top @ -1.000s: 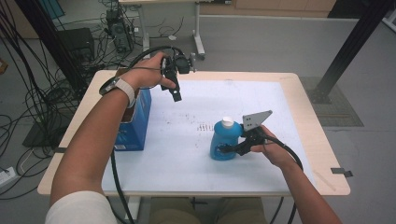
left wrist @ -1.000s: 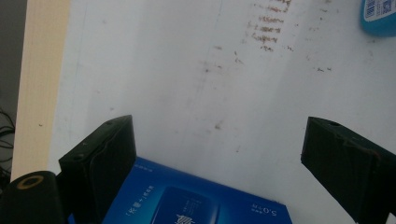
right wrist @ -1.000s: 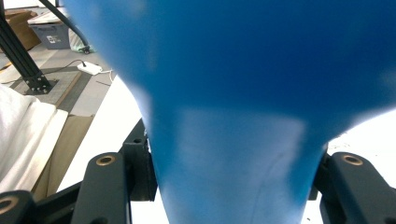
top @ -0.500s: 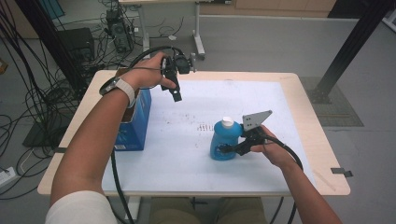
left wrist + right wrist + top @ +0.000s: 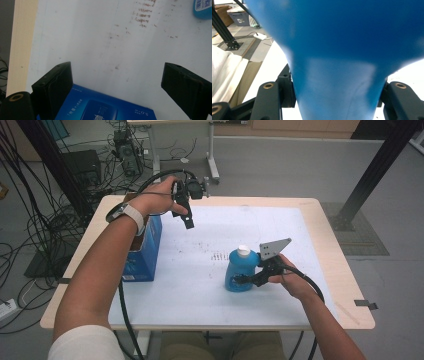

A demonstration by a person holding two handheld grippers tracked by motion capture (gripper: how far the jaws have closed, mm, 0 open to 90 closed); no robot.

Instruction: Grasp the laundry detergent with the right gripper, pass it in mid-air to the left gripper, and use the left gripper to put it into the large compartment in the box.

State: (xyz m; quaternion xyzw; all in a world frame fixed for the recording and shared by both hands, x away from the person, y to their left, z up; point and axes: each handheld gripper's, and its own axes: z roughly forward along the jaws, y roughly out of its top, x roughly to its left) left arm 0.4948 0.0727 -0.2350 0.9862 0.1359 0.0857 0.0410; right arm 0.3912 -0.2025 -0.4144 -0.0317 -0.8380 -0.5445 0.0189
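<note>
Blue detergent bottle (image 5: 239, 272) with white cap (image 5: 243, 251) standing upright on the white table (image 5: 300, 227), right of middle, well apart from the blue carton (image 5: 145, 255) at the left edge. Right gripper (image 5: 246, 279) clamped on the bottle's lower body, squeezing it from both sides. Looks like smooth plastic, so probably slippery and a bit squashy, heavy-ish if full. Safer gripped at the narrow waist, kept upright. Left gripper (image 5: 188, 220) up above the carton, jaws wide apart, nothing between them.
</note>
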